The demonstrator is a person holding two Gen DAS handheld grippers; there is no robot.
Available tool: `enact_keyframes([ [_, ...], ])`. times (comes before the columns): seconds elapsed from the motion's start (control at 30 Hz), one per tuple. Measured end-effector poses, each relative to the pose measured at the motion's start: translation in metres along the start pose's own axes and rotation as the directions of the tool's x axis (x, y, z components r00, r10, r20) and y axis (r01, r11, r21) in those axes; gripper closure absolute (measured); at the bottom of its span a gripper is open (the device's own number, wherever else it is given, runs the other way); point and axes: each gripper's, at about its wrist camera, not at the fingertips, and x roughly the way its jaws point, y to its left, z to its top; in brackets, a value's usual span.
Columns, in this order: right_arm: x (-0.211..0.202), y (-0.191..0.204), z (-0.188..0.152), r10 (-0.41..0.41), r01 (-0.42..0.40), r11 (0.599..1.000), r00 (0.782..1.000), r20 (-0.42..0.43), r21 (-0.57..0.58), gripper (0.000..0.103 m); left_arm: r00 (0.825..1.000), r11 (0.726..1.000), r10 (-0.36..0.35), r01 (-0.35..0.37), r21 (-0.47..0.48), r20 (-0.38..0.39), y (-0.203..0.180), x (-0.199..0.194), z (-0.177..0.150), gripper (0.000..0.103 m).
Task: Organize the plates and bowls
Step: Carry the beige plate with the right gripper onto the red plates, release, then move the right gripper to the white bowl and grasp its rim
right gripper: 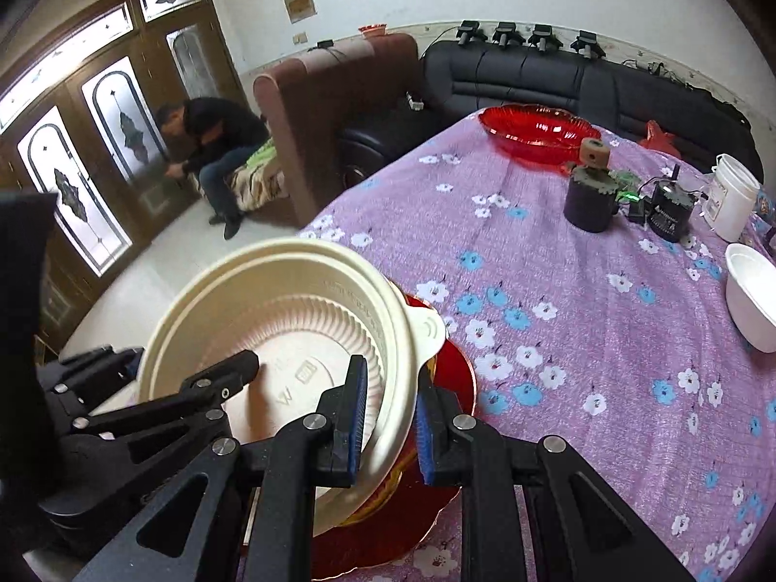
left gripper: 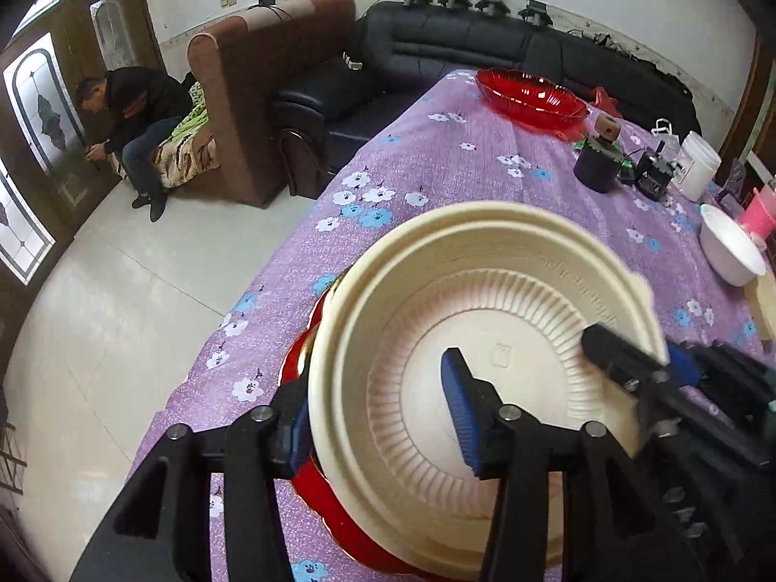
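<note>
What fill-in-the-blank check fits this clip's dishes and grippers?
1. The ribbed cream plastic bowl sits on a ____ plate.
2. Both grippers straddle the cream bowl's ____.
3. The tablecloth is ____ with flowers.
4. Another red glass dish sits at the table's ____ end.

Missing: red; rim; purple; far

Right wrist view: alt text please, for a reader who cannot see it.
The right gripper straddles the rim of a cream bowl, one finger inside and one outside, over a red plate on a purple floral tablecloth. The left gripper reaches into the bowl from the opposite side. Farther back are a red dish and a white bowl.
</note>
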Motion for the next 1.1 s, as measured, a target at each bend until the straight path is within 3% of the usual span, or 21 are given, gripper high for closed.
enact_keyframes([
  [0.13, 0.002, 0.001, -0.004, -0.013, 0.013, 1.0, 1.0, 0.005, -0.019, 0.084, 0.999, 0.999, -0.04, 0.041, -0.021, 0.034, 0.007, -0.014, 0.001, 0.036],
  [0.3, 0.001, 0.002, -0.006, 0.005, -0.004, 0.999, 1.0, 0.016, -0.042, 0.084, 0.993, 0.991, -0.096, 0.102, -0.084, 0.074, 0.024, -0.031, 0.001, 0.036],
  [0.4, -0.001, 0.007, -0.009, 0.002, 0.0, 0.998, 0.999, 0.032, -0.059, 0.071, 0.989, 0.989, -0.099, 0.11, -0.098, 0.113, 0.031, -0.048, -0.005, 0.036],
  [0.47, -0.004, 0.011, -0.01, 0.001, 0.004, 0.997, 0.998, 0.057, -0.08, 0.051, 0.985, 0.988, -0.099, 0.114, -0.106, 0.141, 0.033, -0.059, -0.011, 0.035],
  [0.57, -0.009, 0.021, -0.012, -0.053, 0.067, 0.99, 0.993, 0.107, -0.126, 0.048, 0.979, 0.985, -0.106, 0.127, -0.115, 0.175, 0.036, -0.073, -0.02, 0.032],
  [0.73, -0.025, 0.028, -0.015, -0.055, 0.08, 0.986, 0.984, 0.171, -0.145, 0.044, 0.967, 0.983, -0.116, 0.145, -0.116, 0.227, 0.031, -0.094, -0.034, 0.027],
  [0.93, -0.051, 0.013, -0.021, -0.058, 0.084, 0.989, 0.976, 0.209, -0.119, 0.04, 0.958, 0.993, -0.062, 0.087, -0.077, 0.279, 0.011, -0.112, -0.052, 0.024],
  [1.1, -0.09, -0.02, -0.039, -0.132, 0.157, 0.986, 0.944, 0.302, -0.061, 0.04, 0.94, 1.0, -0.017, 0.019, -0.004, 0.34, -0.022, -0.127, -0.073, 0.023],
])
